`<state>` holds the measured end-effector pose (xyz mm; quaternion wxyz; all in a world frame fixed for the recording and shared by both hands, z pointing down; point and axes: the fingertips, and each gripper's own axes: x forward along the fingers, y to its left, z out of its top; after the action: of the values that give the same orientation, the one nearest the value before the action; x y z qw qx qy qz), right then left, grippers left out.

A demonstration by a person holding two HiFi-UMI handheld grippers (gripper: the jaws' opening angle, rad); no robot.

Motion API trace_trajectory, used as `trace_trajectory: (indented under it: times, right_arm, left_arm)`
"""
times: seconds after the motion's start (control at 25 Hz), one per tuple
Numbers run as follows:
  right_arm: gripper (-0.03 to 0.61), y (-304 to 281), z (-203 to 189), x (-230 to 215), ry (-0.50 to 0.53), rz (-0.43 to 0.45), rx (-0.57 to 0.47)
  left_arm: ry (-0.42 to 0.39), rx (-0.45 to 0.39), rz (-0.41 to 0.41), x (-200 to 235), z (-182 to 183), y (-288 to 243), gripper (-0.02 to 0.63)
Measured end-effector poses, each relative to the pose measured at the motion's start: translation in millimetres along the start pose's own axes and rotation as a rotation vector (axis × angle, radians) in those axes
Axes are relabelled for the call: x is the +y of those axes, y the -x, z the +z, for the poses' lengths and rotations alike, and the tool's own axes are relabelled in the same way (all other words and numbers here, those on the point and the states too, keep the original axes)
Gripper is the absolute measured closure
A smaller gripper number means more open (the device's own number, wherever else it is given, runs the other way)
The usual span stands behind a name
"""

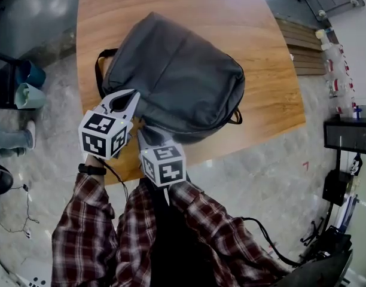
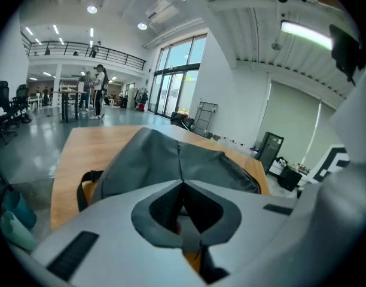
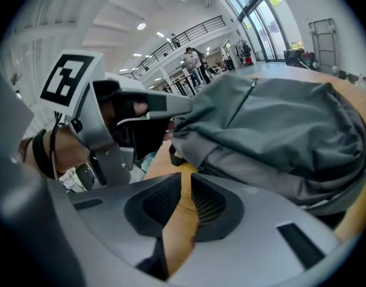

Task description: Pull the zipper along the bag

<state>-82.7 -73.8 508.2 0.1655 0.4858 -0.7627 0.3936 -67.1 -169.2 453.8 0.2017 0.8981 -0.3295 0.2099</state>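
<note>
Grey bag is pinched by left hand-held gripper, likely for bracing; right hand-held gripper is held ajar, empty.
</note>
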Motion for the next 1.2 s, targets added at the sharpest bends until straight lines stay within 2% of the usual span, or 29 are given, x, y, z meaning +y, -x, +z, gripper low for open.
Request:
trace_trajectory:
  times: [0.16,0.32,0.44,0.52,0.6,0.84,0.92,1.04,1.2]
  right_arm:
    - [0.477,-27.2,-9.8,-11.7,-0.031,-0.082,0.02]
    - [0.466,-40.0,-2.9,-17.0,0.005,-0.179,-0.025]
    - [0.466,-47.7,-3.5,-19.2,0.035,-0.237,-0.035]
    - [0.466,-49.2,-2.8,-22.6,0.068,-0.271,-0.033]
    - [0.468,-49.1,-0.9,-25.6,0.12,-0.318,-0.041]
    - [0.479,-51.2,8.4,-38.3,0.144,-0.535,-0.121]
    - [0.493,-51.6,9.3,-40.1,0.13,-0.575,-0.144]
    - [0.523,-51.3,9.1,-41.7,0.107,-0.55,-0.169]
    - [0.554,-49.2,7.5,-40.8,0.049,-0.439,-0.183]
  left_arm:
    - [0.007,0.032,-0.036,10.0,-14.3,-17.0,0.606]
    - [-0.001,0.082,-0.043,17.2,-30.7,-30.5,0.606]
    - [0.082,0.142,-0.08,21.2,-48.0,-40.6,0.606]
    - [0.136,0.149,-0.103,23.9,-53.1,-45.2,0.606]
    - [0.152,0.155,-0.118,24.4,-54.2,-47.1,0.606]
    - [0.095,0.202,-0.128,18.7,-55.9,-58.5,0.606]
    - [0.074,0.214,-0.131,18.6,-56.5,-60.4,0.606]
    - [0.091,0.216,-0.148,17.2,-56.8,-61.3,0.606]
    - [0.054,0.224,-0.151,14.6,-57.3,-61.5,0.606]
